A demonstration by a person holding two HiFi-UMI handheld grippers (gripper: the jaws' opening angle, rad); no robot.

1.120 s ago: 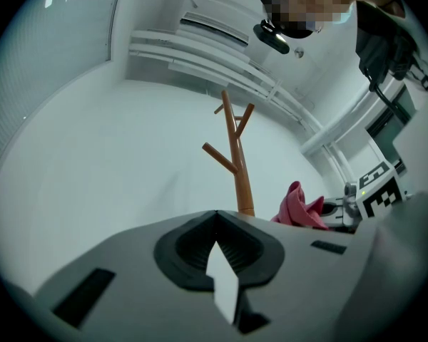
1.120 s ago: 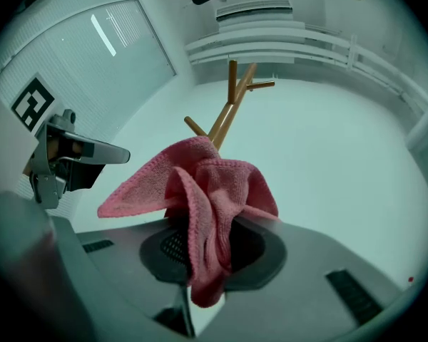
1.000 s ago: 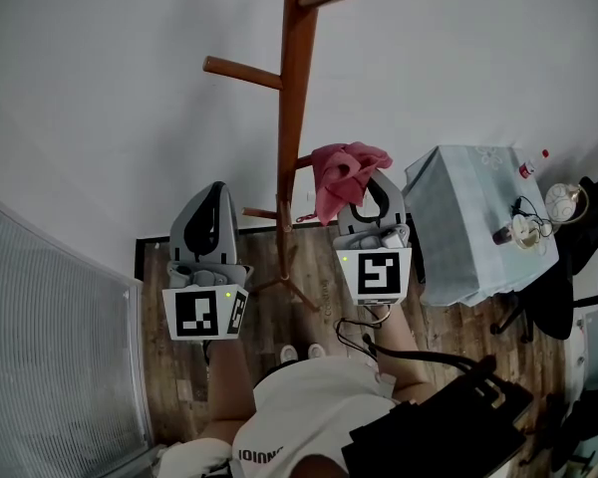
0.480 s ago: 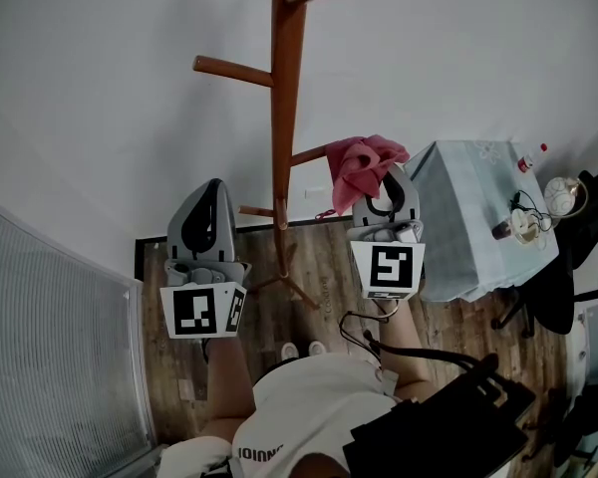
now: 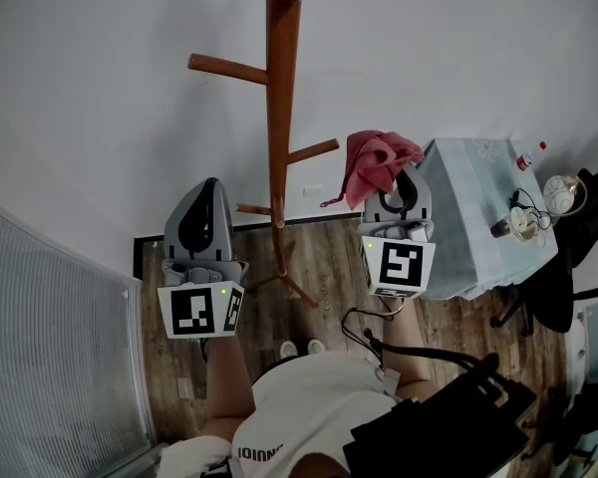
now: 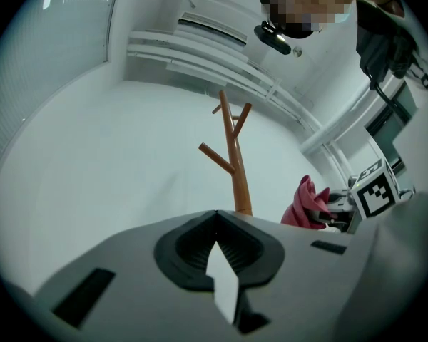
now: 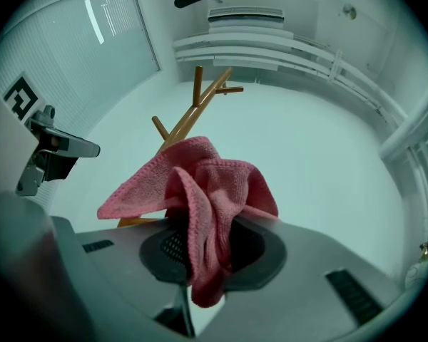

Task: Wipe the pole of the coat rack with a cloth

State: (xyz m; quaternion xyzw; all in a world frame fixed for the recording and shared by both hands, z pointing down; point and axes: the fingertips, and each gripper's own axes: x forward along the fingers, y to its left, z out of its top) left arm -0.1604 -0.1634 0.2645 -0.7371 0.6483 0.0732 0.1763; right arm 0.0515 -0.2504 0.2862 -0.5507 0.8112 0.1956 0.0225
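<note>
A brown wooden coat rack stands against the white wall, its pole [image 5: 278, 118] upright with several pegs, also seen as the pole [image 6: 237, 173] in the left gripper view and behind the cloth as the rack [image 7: 189, 116] in the right gripper view. My right gripper [image 5: 394, 185] is shut on a crumpled pink cloth [image 5: 377, 162], [image 7: 200, 198], held to the right of the pole and apart from it. My left gripper [image 5: 201, 212] sits left of the pole, shut with nothing between its jaws [image 6: 217, 244]. The pink cloth [image 6: 307, 205] shows at the right there.
A table with a pale blue cover [image 5: 478, 222] stands at the right, with small items [image 5: 523, 222] on it and a dark chair [image 5: 563, 287] beside. A ribbed panel [image 5: 50, 366] fills the left. The floor [image 5: 319, 257] is wooden; the rack's feet [image 5: 294, 287] spread there.
The right gripper with the pink cloth has moved right and slightly up, away from the pole. The left gripper has barely moved.
</note>
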